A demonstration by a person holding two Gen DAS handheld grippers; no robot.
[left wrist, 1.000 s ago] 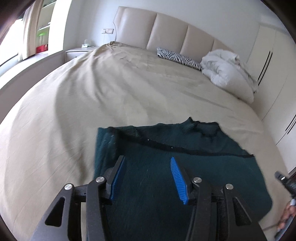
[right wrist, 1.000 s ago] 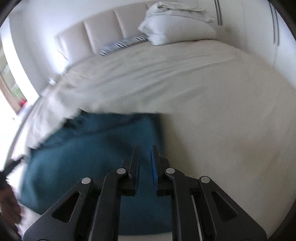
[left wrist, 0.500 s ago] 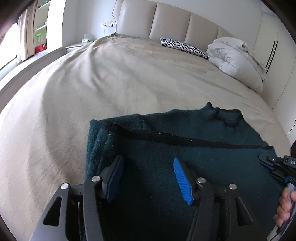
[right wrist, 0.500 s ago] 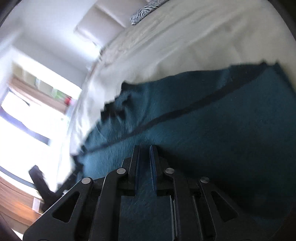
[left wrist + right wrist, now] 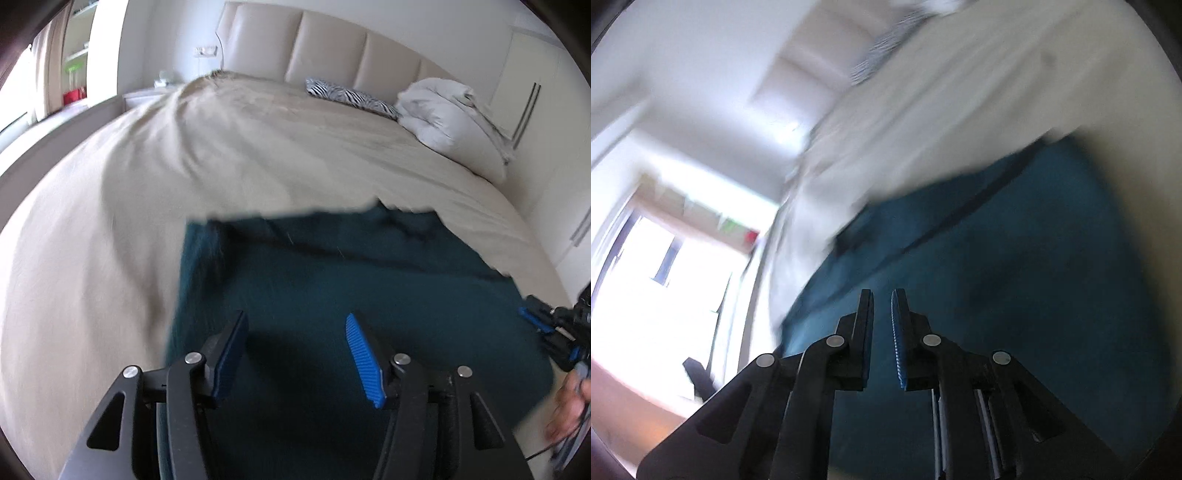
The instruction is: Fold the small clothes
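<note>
A dark teal garment (image 5: 332, 266) with a black seam line lies flat on the beige bedsheet (image 5: 184, 166). My left gripper (image 5: 295, 315) hovers over its near left part, open, with nothing between the blue pads. In the left wrist view my right gripper (image 5: 543, 325) sits low at the garment's right edge, held by a hand (image 5: 569, 406). The blurred, tilted right wrist view shows that right gripper (image 5: 882, 291) over the garment (image 5: 1015, 258). Its jaws are just opening from shut, a narrow slit apart, with nothing held.
A white bundled duvet (image 5: 450, 114) and a zebra-print pillow (image 5: 343, 92) lie by the padded headboard (image 5: 325, 48). Wardrobe doors (image 5: 528, 92) stand to the right of the bed. A bright window (image 5: 646, 295) and floor lie off the bed's left side.
The right gripper swung down and rolled, from the garment's corner to low over its surface. The left gripper's pads spread a little wider and its view shifted slightly.
</note>
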